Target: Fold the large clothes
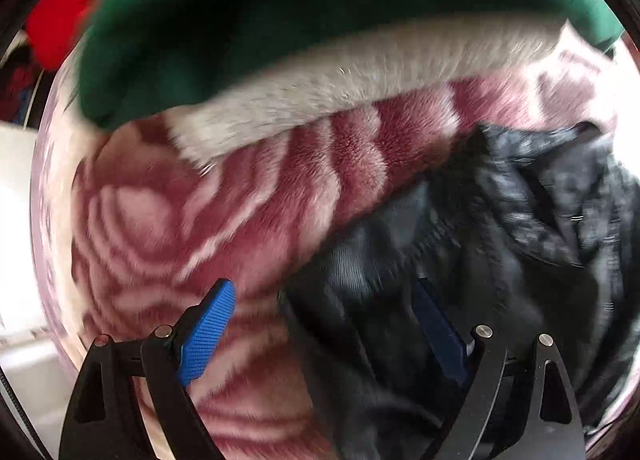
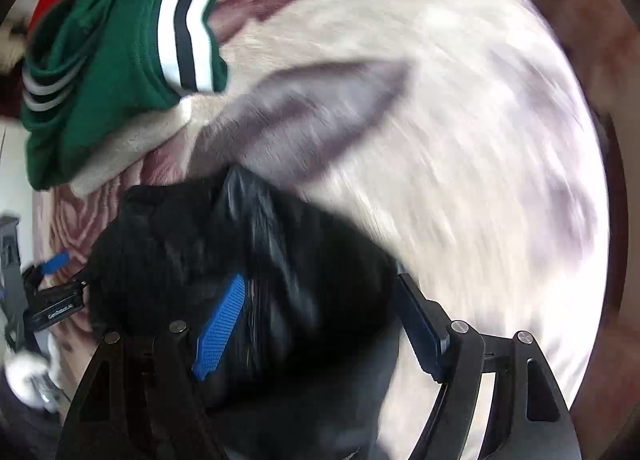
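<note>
Showing both tongs pointed down over a dark garment (image 2: 248,260) lying crumpled on a bed covered by a plush rose-patterned blanket (image 1: 168,220). Nearest, the left tongs (image 1: 320,324) stand wide with nothing between the blue pads; one pad hangs over the blanket, the other over the garment's edge. The right tongs (image 2: 320,324) are likewise spread, the garment under them but not pinched. The garment appears soft, limp and fairly light, with a slightly glossy surface that may slide on the pile; it will likely sag and drag rather than keep shape, so a hold on a seam, hem or shoulder near its outline seems wiser than on the bunched middle. Its border against the blanket runs diagonally in the left view. Beyond, a beige fleecy piece (image 1: 360,72) and a green sweatshirt (image 2: 100,60) with white-and-black striped cuffs lie toward the far side of the bed, something red (image 1: 64,20) behind them. The pale blanket area on the right of the right view looks open for spreading; motion blur hides the bed's edges.
</note>
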Action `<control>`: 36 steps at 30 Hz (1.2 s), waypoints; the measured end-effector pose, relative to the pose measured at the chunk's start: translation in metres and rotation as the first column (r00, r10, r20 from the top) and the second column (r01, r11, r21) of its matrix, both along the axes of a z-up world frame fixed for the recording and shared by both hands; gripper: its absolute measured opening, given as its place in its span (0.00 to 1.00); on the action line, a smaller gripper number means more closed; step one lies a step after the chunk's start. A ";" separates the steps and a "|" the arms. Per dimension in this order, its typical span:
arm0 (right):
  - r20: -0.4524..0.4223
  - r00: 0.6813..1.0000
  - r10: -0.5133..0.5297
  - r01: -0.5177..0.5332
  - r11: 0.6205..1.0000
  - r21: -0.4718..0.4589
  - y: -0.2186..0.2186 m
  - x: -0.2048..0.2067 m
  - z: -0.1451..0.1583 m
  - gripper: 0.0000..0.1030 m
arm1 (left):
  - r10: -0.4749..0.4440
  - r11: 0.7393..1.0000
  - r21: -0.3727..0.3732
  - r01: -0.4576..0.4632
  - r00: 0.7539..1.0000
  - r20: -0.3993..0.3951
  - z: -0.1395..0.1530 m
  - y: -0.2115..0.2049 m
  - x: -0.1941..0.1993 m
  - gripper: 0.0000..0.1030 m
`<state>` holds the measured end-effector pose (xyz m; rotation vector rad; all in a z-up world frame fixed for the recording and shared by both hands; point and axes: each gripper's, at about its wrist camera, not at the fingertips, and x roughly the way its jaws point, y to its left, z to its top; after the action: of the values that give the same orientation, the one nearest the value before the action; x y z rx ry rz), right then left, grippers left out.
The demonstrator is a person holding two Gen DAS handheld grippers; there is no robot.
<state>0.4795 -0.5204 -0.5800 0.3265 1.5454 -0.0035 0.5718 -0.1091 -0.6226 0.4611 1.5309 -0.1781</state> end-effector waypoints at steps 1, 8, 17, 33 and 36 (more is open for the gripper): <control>-0.025 0.998 0.052 -0.052 0.999 0.001 0.007 0.017 -0.010 0.76 | -0.033 0.999 0.014 0.033 0.999 -0.018 -0.009 -0.003 0.003 0.88; -0.157 0.952 0.264 -0.252 0.963 0.091 0.029 0.062 -0.074 0.76 | -0.156 0.988 -0.028 0.155 0.987 -0.040 -0.021 -0.007 0.009 0.78; -0.012 0.975 0.222 -0.217 0.963 0.160 0.018 0.046 -0.036 0.07 | -0.162 0.979 -0.119 0.168 0.985 0.058 0.018 -0.002 -0.024 0.07; 0.185 0.981 0.062 -0.090 0.985 0.147 0.037 -0.103 0.108 0.05 | 0.144 0.958 -0.280 -0.064 0.951 0.275 0.184 0.061 -0.181 0.06; 0.162 0.987 0.020 -0.048 0.984 0.171 0.035 -0.134 0.109 0.05 | 0.194 0.942 -0.317 -0.113 0.952 0.237 0.185 0.056 -0.204 0.06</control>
<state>0.3451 -0.4856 -0.4714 0.4288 1.3943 0.1821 0.3681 -0.0529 -0.4377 0.1137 1.2431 -0.2131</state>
